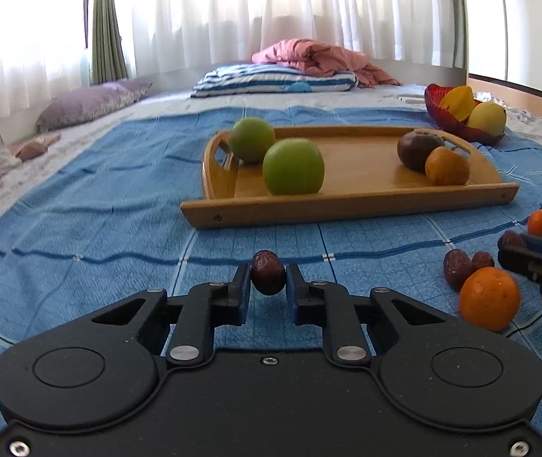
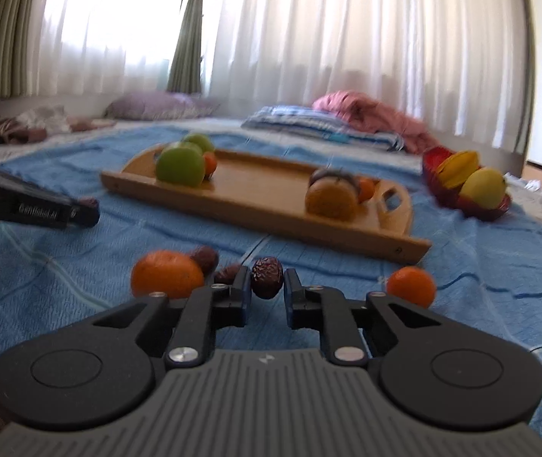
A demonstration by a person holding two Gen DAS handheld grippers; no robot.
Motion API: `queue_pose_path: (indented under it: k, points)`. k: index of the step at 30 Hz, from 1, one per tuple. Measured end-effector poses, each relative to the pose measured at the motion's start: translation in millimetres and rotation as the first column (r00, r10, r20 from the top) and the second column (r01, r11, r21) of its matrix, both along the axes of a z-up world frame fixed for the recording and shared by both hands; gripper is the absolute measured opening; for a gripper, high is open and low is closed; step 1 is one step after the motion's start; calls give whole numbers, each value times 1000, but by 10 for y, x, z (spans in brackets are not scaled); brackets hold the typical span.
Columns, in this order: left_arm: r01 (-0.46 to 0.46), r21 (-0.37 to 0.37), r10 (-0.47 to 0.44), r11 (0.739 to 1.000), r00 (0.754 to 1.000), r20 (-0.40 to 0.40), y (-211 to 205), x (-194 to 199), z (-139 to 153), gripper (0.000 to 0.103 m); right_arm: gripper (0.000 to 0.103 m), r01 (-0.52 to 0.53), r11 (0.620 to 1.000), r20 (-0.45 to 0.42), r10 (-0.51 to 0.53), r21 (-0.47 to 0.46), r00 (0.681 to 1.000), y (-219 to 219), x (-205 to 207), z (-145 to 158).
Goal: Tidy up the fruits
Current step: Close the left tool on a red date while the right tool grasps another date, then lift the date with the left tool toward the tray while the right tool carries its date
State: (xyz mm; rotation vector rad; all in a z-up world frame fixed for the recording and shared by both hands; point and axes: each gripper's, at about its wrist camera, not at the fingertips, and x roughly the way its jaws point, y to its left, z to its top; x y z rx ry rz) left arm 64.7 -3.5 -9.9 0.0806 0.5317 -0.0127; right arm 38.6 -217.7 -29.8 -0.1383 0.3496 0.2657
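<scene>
My left gripper point(image 1: 268, 280) is shut on a wrinkled brown date point(image 1: 268, 272), just above the blue bedspread. My right gripper point(image 2: 267, 280) is shut on another brown date point(image 2: 267, 272); in the left wrist view it shows at the right edge as the right gripper point(image 1: 515, 245). A wooden tray point(image 1: 351, 200) ahead carries two green apples point(image 1: 293, 166), a dark purple fruit point(image 1: 417, 149) and an orange persimmon point(image 1: 447, 166). Loose on the spread lie a large orange point(image 1: 489, 298), a small tangerine point(image 1: 541, 222) and two more dates point(image 1: 457, 268).
A red bowl point(image 1: 442, 112) holding a yellow star fruit and a mango stands behind the tray's right end. Folded striped and pink bedding point(image 1: 290, 72) and a purple pillow point(image 1: 92, 103) lie farther back. White curtains hang behind; small clutter sits along the bed's left edge.
</scene>
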Motion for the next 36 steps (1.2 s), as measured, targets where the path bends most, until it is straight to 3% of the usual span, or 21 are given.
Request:
queue_pose_path:
  k: [14, 23, 30, 36]
  points:
    - [36, -21, -35, 999, 998, 43, 4, -61, 193, 18, 21, 60, 993, -2, -60, 98, 998, -130, 48, 104]
    - [76, -60, -72, 995, 995, 63, 65, 95, 445, 18, 21, 87, 984, 5, -89, 153, 996, -145, 144, 330]
    - [101, -122, -93, 987, 993, 72, 181, 410, 781, 18, 21, 139, 965, 10, -145, 224, 989, -205, 513, 722]
    - [139, -123, -131, 983, 989, 67, 215, 769, 1059, 18, 21, 188, 947, -82, -172, 260, 982, -300, 1073, 1027]
